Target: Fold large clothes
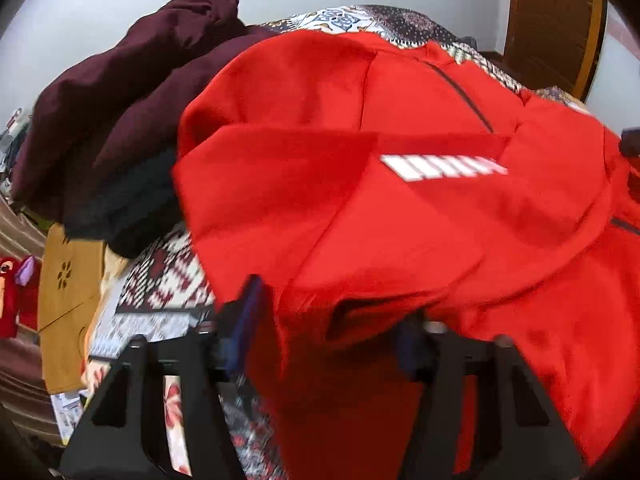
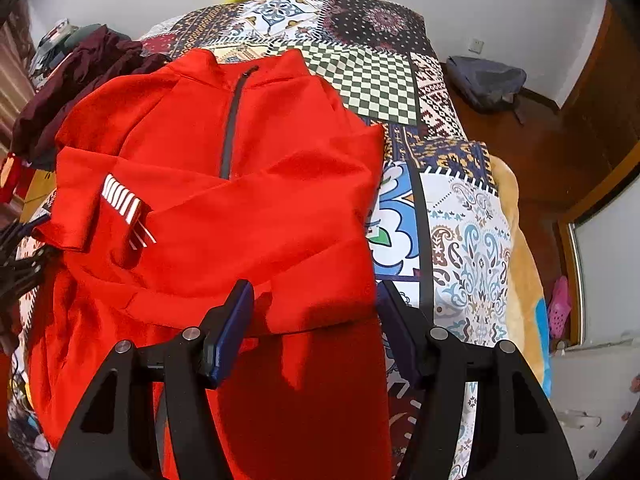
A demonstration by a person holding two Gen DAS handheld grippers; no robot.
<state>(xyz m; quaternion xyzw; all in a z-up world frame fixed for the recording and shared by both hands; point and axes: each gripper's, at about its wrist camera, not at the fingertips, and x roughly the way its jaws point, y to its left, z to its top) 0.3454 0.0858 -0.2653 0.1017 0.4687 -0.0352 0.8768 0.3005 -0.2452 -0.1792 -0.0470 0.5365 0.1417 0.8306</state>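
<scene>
A patchwork-covered bed (image 2: pixel 460 216) is largely covered by a soft, light red pullover (image 2: pixel 224 216) (limp, easily creased), best taken at hems. Its near-left fabric lies between the left tool (image 1: pixel 332 320), grip uncertain; the right tool (image 2: pixel 314 312) is held wide, empty.

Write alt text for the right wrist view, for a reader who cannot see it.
A red zip-neck top lies partly folded on a patchwork-patterned bedspread, both sleeves laid across its front. The right gripper points down over its lower right edge, jaws apart and gripping nothing. A dark maroon garment is heaped at far left.
</scene>
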